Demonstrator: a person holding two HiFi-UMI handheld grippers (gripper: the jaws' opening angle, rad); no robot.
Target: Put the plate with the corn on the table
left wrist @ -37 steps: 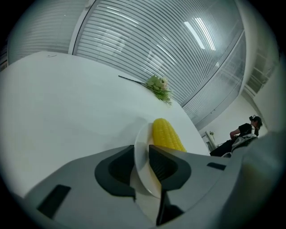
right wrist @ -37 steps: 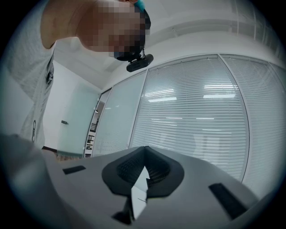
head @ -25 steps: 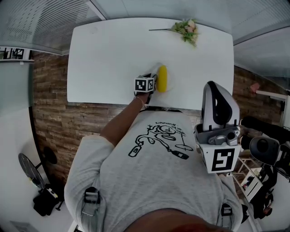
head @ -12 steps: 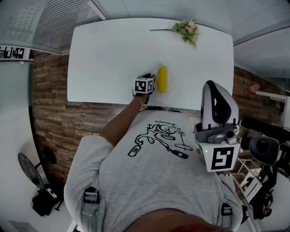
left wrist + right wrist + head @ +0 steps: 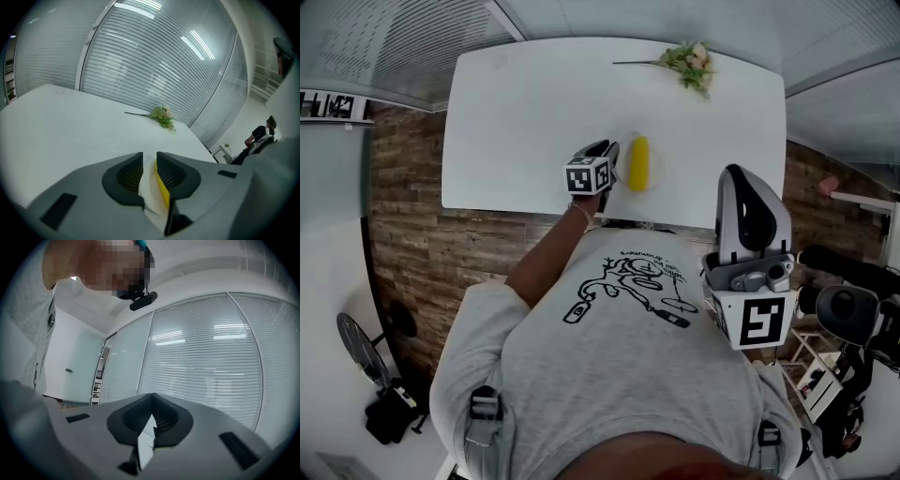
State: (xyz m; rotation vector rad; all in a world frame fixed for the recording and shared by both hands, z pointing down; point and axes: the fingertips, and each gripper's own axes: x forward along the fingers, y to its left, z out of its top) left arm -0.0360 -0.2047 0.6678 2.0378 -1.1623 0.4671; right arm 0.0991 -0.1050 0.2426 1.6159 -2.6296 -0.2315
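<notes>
The white plate (image 5: 655, 177) with a yellow cob of corn (image 5: 638, 162) is low over the white table (image 5: 525, 112) near its front edge; I cannot tell if it touches. My left gripper (image 5: 608, 149) is at the plate's left side, shut on its rim. In the left gripper view the plate (image 5: 149, 190) stands on edge between the jaws of the left gripper (image 5: 150, 161), with the corn (image 5: 162, 187) against the right jaw. My right gripper (image 5: 742, 183) is held up by the person's torso, off the table, shut and holding nothing; the right gripper (image 5: 151, 420) faces window blinds.
A small bunch of flowers (image 5: 689, 61) lies at the table's far right, also seen as the flowers (image 5: 162, 116) ahead of the left gripper. Brick-patterned floor runs along the table's front edge. A dark stand (image 5: 853, 309) and gear are at my right.
The left gripper's marker cube has shifted a little to the left and turned; the plate and corn stay in about the same spot. The right gripper has barely moved.
</notes>
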